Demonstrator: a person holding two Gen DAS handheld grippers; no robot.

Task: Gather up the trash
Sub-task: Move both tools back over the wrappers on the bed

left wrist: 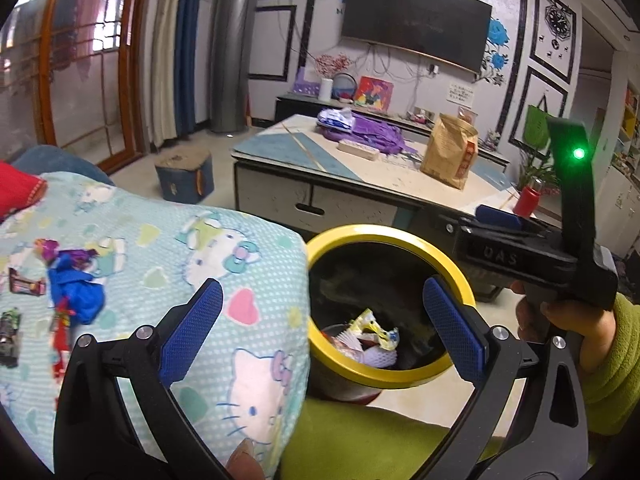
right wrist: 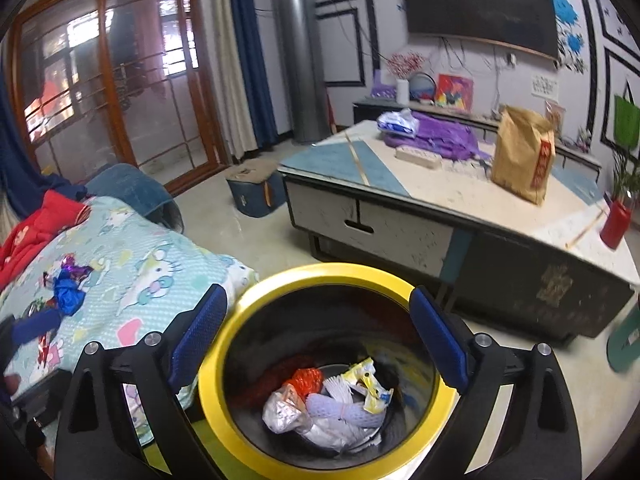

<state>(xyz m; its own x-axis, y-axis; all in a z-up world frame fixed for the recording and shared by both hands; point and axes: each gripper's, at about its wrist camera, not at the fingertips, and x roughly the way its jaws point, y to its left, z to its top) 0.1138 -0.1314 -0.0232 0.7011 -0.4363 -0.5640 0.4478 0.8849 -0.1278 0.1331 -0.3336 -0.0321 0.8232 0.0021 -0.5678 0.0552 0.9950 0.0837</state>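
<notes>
Yellow-rimmed bin (right wrist: pixel 208 376) sits beside the blanket (right wrist: pixel 132 264), both claws (left wrist: pixel 320 328) (right wrist: pixel 320 344) spread empty above it.

The bin (right wrist: pixel 320 364) has a glossy yellow rim and a smooth, dark, reflective inner wall. Inside it lie crinkled foil-like wrappers (right wrist: pixel 286 412) and white foam netting (right wrist: pixel 344 410). Just beside the bin, the printed blanket (left wrist: pixel 168 264) looks like soft, matt, dimpled cloth.

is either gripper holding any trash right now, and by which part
Nothing is held. The left gripper and right gripper are both open and empty, above the yellow-rimmed round trash bin with crumpled wrappers inside.
</notes>
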